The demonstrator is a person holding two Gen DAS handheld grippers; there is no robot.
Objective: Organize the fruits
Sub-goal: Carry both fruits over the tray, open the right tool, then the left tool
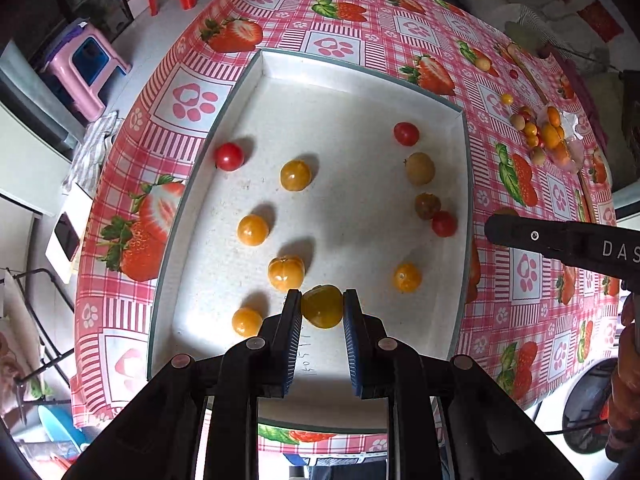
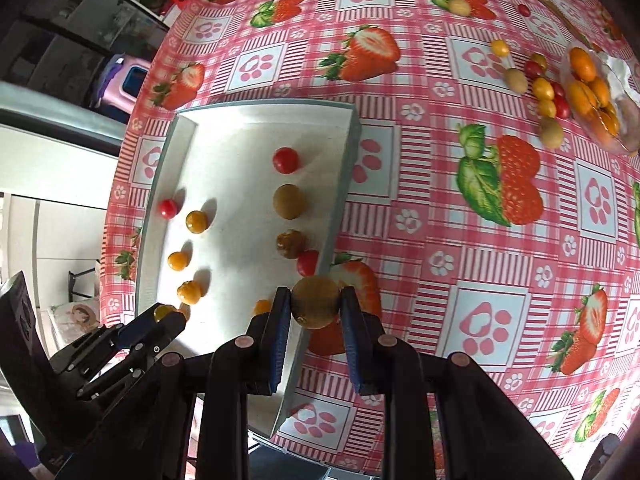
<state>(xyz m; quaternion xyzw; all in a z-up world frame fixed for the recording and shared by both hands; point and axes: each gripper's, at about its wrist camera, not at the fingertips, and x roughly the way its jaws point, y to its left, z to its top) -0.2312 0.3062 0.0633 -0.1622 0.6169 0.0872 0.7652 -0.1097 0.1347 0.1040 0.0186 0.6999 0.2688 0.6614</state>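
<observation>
Left wrist view: the left tongs (image 1: pixel 322 308) are clamped on a yellow fruit (image 1: pixel 322 306), held between the blue pads (image 1: pixel 294 332) over the near part of the white tray (image 1: pixel 360 70). Beyond the tips and to their left lie four orange fruits in a loose row, the nearest (image 1: pixel 246 322) just beside the left finger. A red tomato (image 1: pixel 229 156) sits farther out at the tray's left wall. To the right of the tips lies one orange fruit (image 1: pixel 407 277); beyond it, a red, a dark, a pale and another red fruit line the right wall. The right tongs' finger (image 1: pixel 560 240) enters from the right, outside the tray. A fruit pile (image 1: pixel 544 136) lies well beyond on the tablecloth (image 1: pixel 360 20).

Right wrist view: the right tongs (image 2: pixel 315 308) are clamped on a brown fruit (image 2: pixel 315 302), above the tray's right wall (image 2: pixel 340 200). The left tongs (image 2: pixel 160 320) stand to the left, gripping the yellow fruit (image 2: pixel 162 312). The pile (image 2: pixel 552 92) lies far ahead, to the right.
</observation>
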